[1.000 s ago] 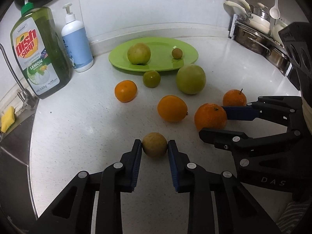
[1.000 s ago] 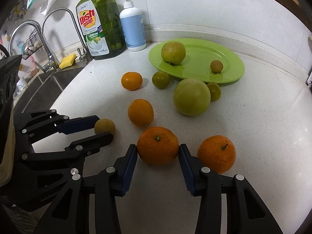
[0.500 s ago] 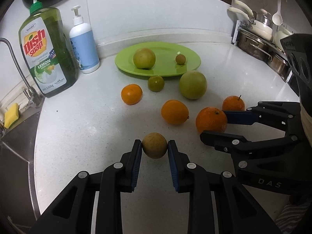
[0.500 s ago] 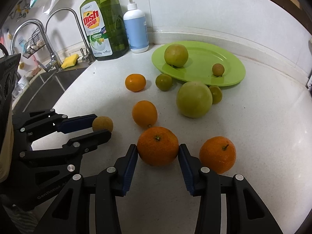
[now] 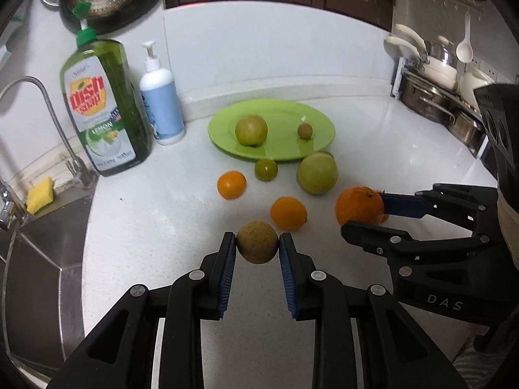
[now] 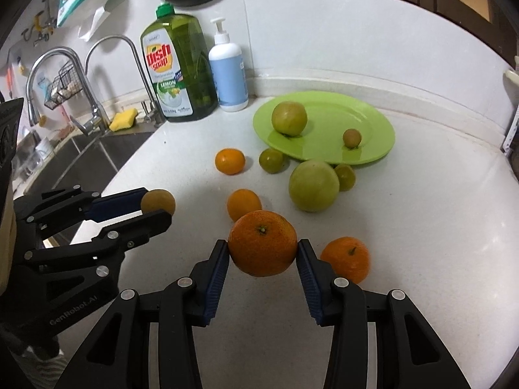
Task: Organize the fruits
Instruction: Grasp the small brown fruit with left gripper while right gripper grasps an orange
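My left gripper (image 5: 257, 243) is shut on a small brownish-green fruit (image 5: 257, 241) and holds it above the white counter; it also shows in the right wrist view (image 6: 158, 201). My right gripper (image 6: 262, 250) is shut on a large orange (image 6: 262, 243), lifted off the counter, seen in the left wrist view (image 5: 359, 206) too. A green plate (image 6: 373, 120) at the back holds a green apple (image 6: 289, 119) and a small brown fruit (image 6: 352, 137). Loose fruit lies in front of the plate: a big green fruit (image 6: 313, 185), several oranges (image 6: 244, 204) and small green citrus (image 6: 271, 160).
A dish soap bottle (image 6: 176, 68) and a pump bottle (image 6: 228, 74) stand at the back left. The sink (image 6: 65, 159) with taps and a yellow sponge (image 6: 123, 120) lies to the left. Pots (image 5: 434, 97) stand at the right edge.
Both grippers have risen, lifting their fruits off the counter. The view has pulled up and back from the table.
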### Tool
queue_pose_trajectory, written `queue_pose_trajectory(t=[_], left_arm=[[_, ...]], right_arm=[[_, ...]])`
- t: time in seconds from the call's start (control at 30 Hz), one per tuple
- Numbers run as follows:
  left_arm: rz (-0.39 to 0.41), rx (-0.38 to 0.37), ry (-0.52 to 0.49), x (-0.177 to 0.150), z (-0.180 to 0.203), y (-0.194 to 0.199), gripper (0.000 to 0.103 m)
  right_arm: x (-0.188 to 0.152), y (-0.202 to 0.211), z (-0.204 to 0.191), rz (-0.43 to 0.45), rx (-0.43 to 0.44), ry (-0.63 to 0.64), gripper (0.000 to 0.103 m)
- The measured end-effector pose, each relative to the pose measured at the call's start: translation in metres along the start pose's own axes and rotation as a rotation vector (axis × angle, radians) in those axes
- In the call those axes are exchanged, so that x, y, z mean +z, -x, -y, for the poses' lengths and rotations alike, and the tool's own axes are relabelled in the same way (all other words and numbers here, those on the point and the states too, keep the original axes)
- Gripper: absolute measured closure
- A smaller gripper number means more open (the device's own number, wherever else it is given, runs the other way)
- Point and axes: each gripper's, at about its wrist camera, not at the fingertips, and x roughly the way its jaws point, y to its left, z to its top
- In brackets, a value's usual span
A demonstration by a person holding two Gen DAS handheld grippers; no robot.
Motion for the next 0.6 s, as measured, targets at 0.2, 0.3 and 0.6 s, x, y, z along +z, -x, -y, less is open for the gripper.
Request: queue_pose_trajectory(t=[0.2,0.3,0.6], left_arm=[[0.045,0.048,0.005,0.015,-0.003,0.018,0.075],[0.057,0.058,0.005,0.020,-0.002,0.022,0.075],[0.112,0.057,0.010,0.062,-0.002,0.030,0.075]], right_arm=[[0.009,0.022,0.003,0.047,-0.044,0.017,0.059],[0.016,0.033,0.006,0.070,-0.063,0.027,0.059],[0.045,0.050,0.017,0.119,-0.074,0.027,0.059]])
